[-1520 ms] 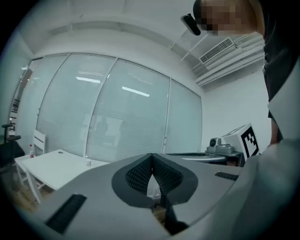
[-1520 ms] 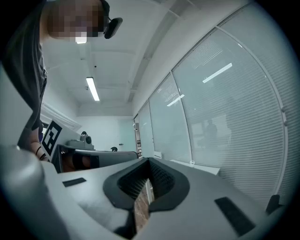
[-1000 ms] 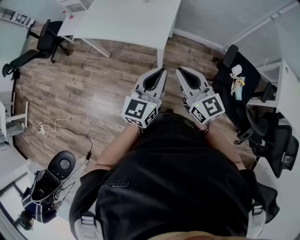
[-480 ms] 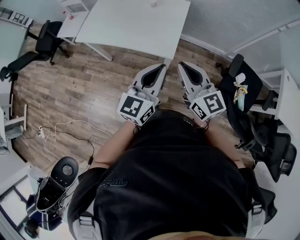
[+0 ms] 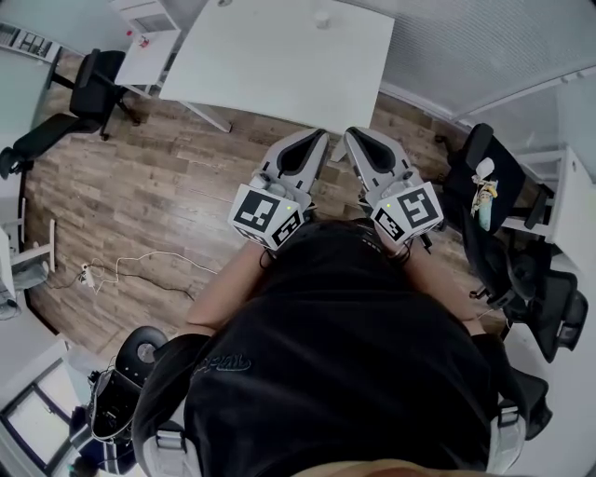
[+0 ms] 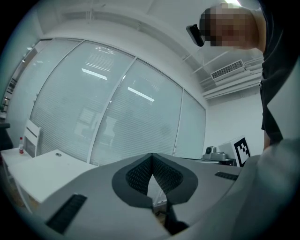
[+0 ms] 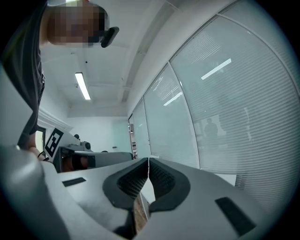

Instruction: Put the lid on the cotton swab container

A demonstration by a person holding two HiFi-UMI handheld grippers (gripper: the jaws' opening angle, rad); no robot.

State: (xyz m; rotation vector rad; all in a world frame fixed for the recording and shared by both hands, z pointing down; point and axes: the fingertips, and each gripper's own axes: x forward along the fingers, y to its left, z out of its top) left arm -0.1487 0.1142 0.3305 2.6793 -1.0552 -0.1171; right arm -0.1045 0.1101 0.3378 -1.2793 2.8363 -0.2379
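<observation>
Cotton swab container [image 5: 321,17], one, on table [image 5: 279,65]; left tool [image 5: 321,140], right tool [image 5: 355,136] each pressed closed.

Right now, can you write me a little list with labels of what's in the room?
Left gripper: jaws shut, nothing held
Right gripper: jaws shut, nothing held
Table: white, ahead of both grippers
On table: small white thing, too small to name
Floor: wood planks
Chair: black, at left beside the table

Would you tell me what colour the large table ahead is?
White; the table shows best in the head view.
</observation>
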